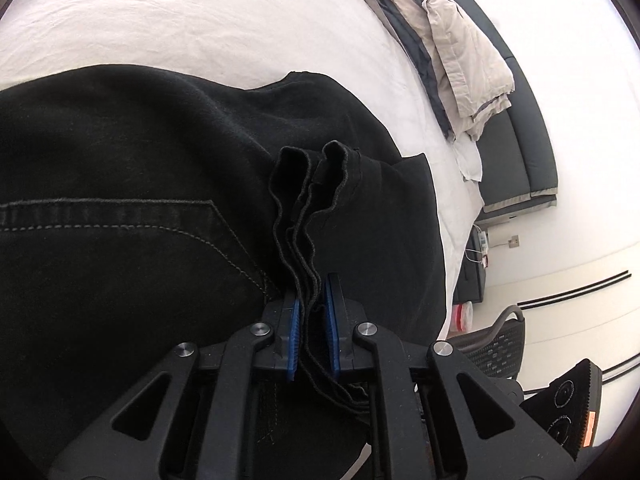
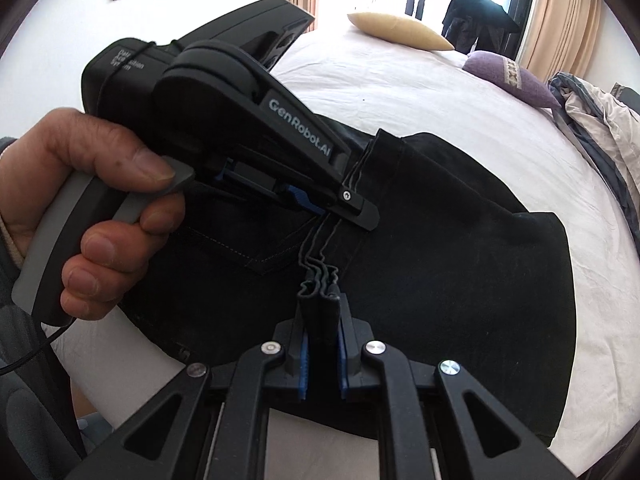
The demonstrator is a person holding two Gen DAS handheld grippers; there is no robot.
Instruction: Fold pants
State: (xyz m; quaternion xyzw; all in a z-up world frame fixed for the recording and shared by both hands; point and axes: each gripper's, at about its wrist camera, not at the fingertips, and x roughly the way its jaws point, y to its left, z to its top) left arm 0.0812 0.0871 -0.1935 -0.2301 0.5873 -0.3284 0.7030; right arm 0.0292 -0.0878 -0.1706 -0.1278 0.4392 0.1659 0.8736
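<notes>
Ribbed blue fingers (image 1: 294,336) pinch wavy black denim pants (image 1: 140,160) hems.

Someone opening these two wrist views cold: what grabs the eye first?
The black denim pants spread across the white bed sheet fill both views. Both tongs are shut on the same bunched, stacked hem edge: the right tongs pinch it low in the right wrist view, and the left tongs, held in a hand, pinch it just beyond. A crumpled beige and grey duvet sits at the bed's far edge.
</notes>
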